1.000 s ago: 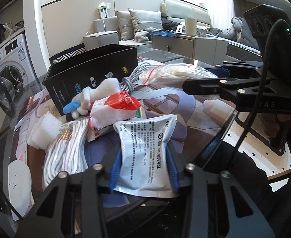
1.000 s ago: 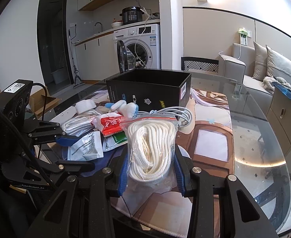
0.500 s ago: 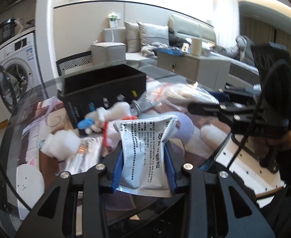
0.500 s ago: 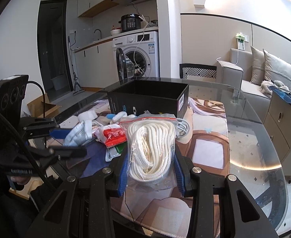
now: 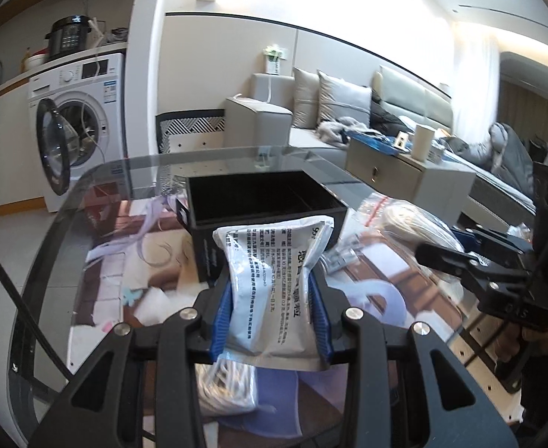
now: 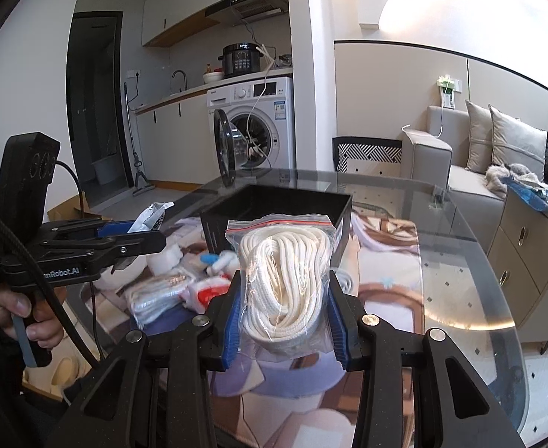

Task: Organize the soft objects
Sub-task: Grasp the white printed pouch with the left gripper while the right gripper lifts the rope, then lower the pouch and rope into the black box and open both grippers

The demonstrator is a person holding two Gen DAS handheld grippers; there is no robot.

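The left gripper [image 5: 272,311] has its jaws clamped on a printed silver pouch [image 5: 274,280], held above the glass surface [image 5: 87,201] before the open black box [image 5: 262,198]. The right gripper [image 6: 283,326] grips a zip bag of white rope [image 6: 283,280], also raised before that box.

Ahead of the left gripper [image 5: 272,317], the printed pouch [image 5: 274,283] it is pinching is hiding the near wall of the black box [image 5: 266,201]. Below the right gripper [image 6: 284,321], the items on the table [image 6: 471,298] are blurring into white and red shapes, too smeared to identify.
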